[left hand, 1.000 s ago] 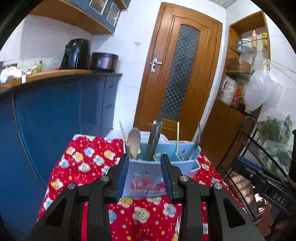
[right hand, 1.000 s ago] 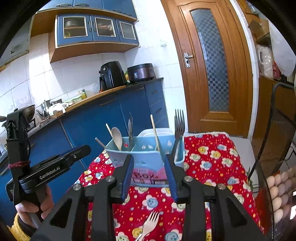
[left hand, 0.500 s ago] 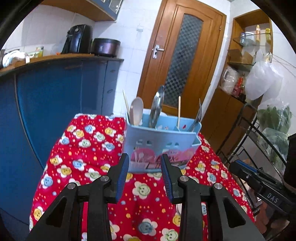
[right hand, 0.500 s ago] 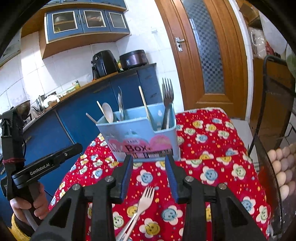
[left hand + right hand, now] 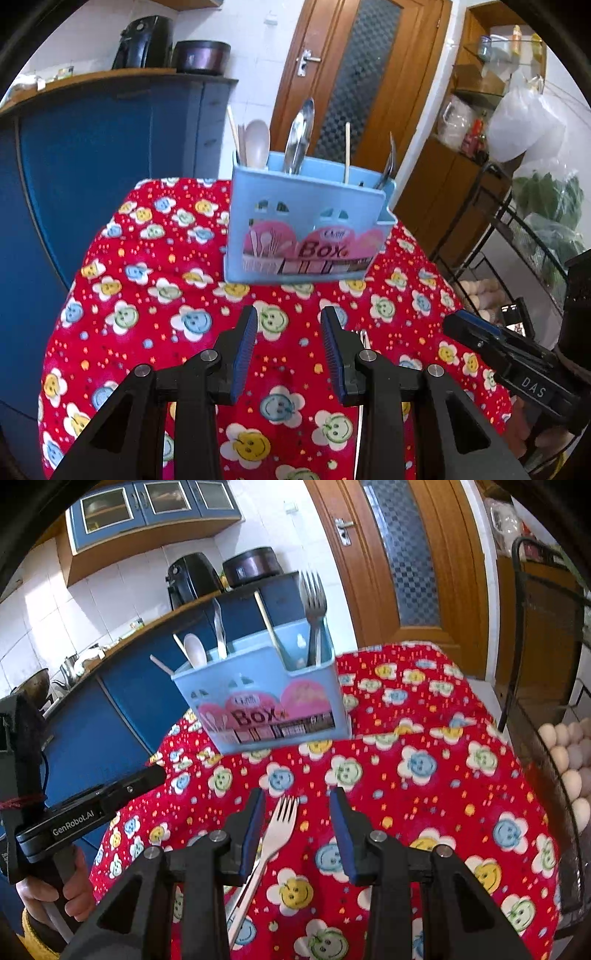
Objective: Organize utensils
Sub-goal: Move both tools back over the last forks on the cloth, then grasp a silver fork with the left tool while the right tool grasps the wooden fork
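Left wrist view: left gripper (image 5: 289,341) with blue-padded fingers (image 5: 243,350) set partly apart, nothing between them, hovering over a red tablecloth (image 5: 147,280) printed with smiling flowers. Straight ahead of the fingertips, standing apart from them on the cloth, a light blue utensil holder (image 5: 303,229) labelled "Box". Upright inside it: a pale spoon (image 5: 257,144) and chopsticks (image 5: 233,134) at its left end, a metal spoon (image 5: 300,136) near the middle, a single wooden stick (image 5: 347,153) and a metal piece at the right end. Just right of the right finger, a thin sliver of a metal fork (image 5: 364,338) on the cloth. Further right, the other black gripper body marked "DAS".

Right wrist view: right gripper (image 5: 297,825) with fingers (image 5: 341,829) also partly apart, gripping nothing. Silver fork (image 5: 273,836) flat on the tablecloth (image 5: 424,775) between and below the fingers, nearer the left one, tines pointing toward the holder, handle running back under the gripper; contact with the pads not discernible. Beyond the fingertips, the utensil holder (image 5: 266,705), tilted by the lens, with a second fork (image 5: 314,609) standing tines-up in its right compartment. Left of the fingers, a hand (image 5: 55,893) around the handle of the left gripper. Right of the fingers, a wire rack with eggs (image 5: 569,760).
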Tool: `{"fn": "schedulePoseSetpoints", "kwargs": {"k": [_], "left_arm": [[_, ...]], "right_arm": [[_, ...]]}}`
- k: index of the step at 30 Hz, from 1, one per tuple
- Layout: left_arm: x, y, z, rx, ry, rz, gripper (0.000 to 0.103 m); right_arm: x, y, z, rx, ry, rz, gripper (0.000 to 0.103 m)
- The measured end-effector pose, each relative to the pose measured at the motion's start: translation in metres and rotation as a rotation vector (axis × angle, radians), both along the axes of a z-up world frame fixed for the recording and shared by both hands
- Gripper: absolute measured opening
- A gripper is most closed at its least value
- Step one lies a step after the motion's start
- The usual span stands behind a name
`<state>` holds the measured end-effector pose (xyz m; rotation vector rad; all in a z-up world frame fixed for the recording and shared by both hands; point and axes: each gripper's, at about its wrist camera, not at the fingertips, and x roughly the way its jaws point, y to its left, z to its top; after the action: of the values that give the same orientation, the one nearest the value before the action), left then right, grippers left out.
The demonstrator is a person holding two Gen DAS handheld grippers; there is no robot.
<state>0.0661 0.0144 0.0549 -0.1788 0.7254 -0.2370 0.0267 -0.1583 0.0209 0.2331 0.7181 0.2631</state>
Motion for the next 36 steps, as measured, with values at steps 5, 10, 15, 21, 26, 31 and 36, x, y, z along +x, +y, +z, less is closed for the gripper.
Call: {"fn": "schedulePoseSetpoints", "kwargs": {"k": [5,10,15,21,26,31,36], "left_arm": [[-0.002,0.001,-0.010,0.015,0.024,0.014,0.036],[-0.004,0.005,-0.020,0.025,0.046,0.031,0.036],[-0.005,0.006,-0.031,0.030,0.072,0.042,0.036],[-0.005,0.008,-0.037,0.028,0.084,0.050,0.036],[-0.007,0.012,-0.038,0.021,0.085,0.055,0.036],[-0.008,0.015,-0.041,0.011,0.090,0.058,0.036],[-0.009,0.016,-0.042,0.004,0.094,0.057,0.036]], "right_arm": [[0.003,0.004,-0.018,0.008,0.060,0.003,0.039],[0.007,0.010,-0.033,0.027,0.121,0.010,0.039],[0.007,0.022,-0.042,0.027,0.152,0.034,0.039],[0.005,0.040,-0.051,0.003,0.184,0.070,0.039],[0.005,0.049,-0.056,-0.044,0.198,0.074,0.037],[0.006,0.054,-0.058,-0.080,0.195,0.075,0.017],[0.005,0.054,-0.056,-0.069,0.191,0.081,0.010]]}}
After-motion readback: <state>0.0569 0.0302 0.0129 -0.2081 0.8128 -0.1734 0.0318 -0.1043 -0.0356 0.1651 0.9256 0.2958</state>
